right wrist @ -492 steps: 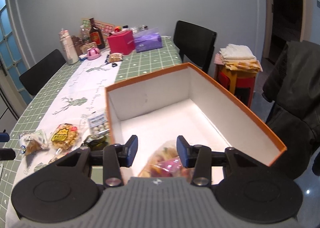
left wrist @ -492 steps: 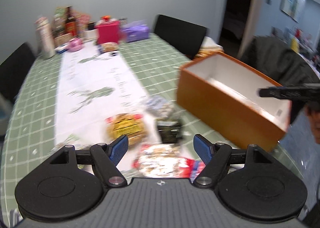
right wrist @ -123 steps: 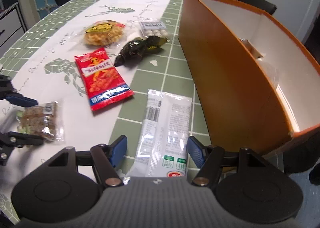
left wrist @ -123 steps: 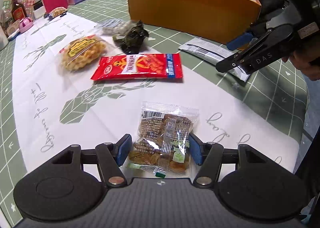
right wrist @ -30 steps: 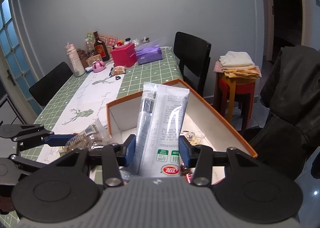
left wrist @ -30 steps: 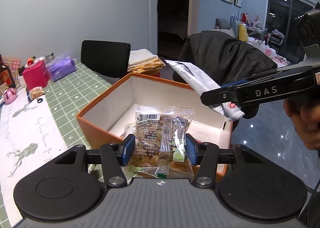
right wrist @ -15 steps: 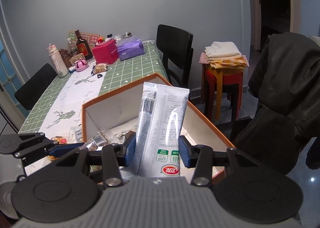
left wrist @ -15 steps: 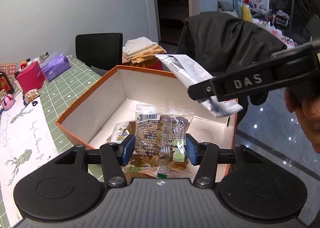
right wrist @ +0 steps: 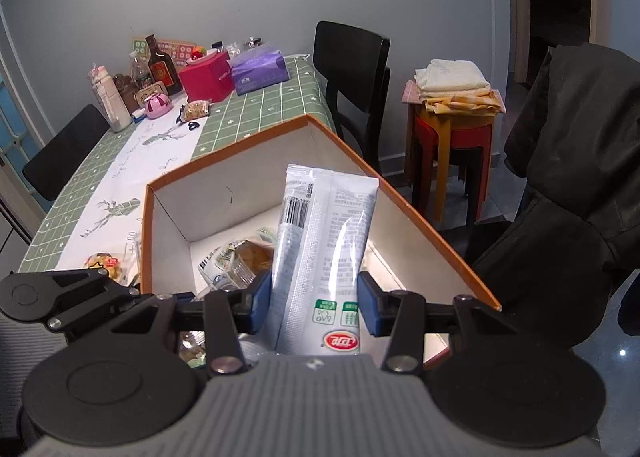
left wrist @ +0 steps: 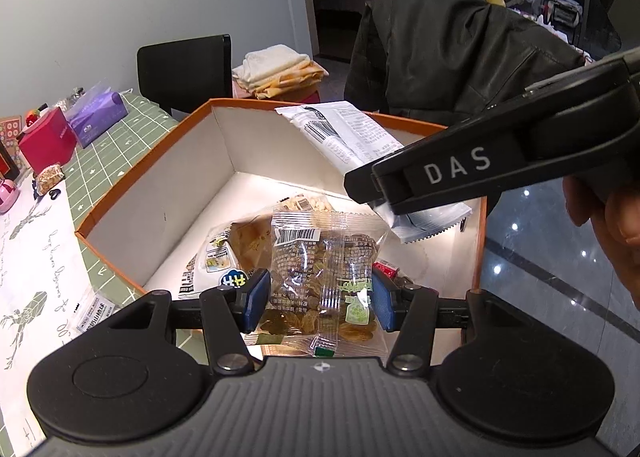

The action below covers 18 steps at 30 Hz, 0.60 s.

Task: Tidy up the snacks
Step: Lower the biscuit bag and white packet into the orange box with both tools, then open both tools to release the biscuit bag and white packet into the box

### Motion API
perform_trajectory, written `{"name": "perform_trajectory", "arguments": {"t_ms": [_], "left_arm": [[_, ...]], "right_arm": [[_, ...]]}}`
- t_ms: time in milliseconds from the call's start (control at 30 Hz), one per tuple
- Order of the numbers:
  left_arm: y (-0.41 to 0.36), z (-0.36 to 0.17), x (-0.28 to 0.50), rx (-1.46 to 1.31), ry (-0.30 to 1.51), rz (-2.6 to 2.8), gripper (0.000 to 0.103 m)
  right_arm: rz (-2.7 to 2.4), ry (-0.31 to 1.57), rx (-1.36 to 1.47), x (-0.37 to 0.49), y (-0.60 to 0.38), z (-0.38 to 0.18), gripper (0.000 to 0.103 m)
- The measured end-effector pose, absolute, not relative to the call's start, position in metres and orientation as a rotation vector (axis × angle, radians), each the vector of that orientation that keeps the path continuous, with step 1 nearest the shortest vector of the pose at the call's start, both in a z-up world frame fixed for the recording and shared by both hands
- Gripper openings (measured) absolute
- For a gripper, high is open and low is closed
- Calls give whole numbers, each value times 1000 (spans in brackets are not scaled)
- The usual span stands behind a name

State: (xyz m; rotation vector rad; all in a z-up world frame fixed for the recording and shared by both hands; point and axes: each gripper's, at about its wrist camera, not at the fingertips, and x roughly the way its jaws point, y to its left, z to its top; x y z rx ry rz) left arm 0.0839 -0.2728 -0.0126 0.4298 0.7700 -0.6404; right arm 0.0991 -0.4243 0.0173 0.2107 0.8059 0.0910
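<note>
Over the orange box (left wrist: 132, 193) | my left gripper (left wrist: 318, 299) clamps a clear snack bag (left wrist: 320, 273), right gripper (right wrist: 314, 307) a white packet (right wrist: 324, 257) | next, I judge: lower, release inside.

Right gripper (right wrist: 315, 307): blue pads clamped on a long silver-white snack packet (right wrist: 326, 257), held upright over the orange box (right wrist: 420, 225). Box: white inside, open top, holding several wrapped snacks (right wrist: 236, 261). Left gripper (right wrist: 80, 297): black, at the box's left edge; its jaws are hidden. Green checked table (right wrist: 276, 105) with white runner (right wrist: 132, 185), red box (right wrist: 206, 79), purple tissue pack (right wrist: 260, 71), brown bottle (right wrist: 160, 67). Black chair (right wrist: 352, 65); stacked stools (right wrist: 452, 145) bearing folded cloths.
</note>
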Motion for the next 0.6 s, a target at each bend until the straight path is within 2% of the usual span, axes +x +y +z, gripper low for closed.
{"name": "perform_trajectory", "arguments": {"t_ms": [600], "left_arm": [[-289, -21, 91, 486, 807, -666, 61]], "right_arm": [[79, 866, 167, 116, -426, -6, 45]]}}
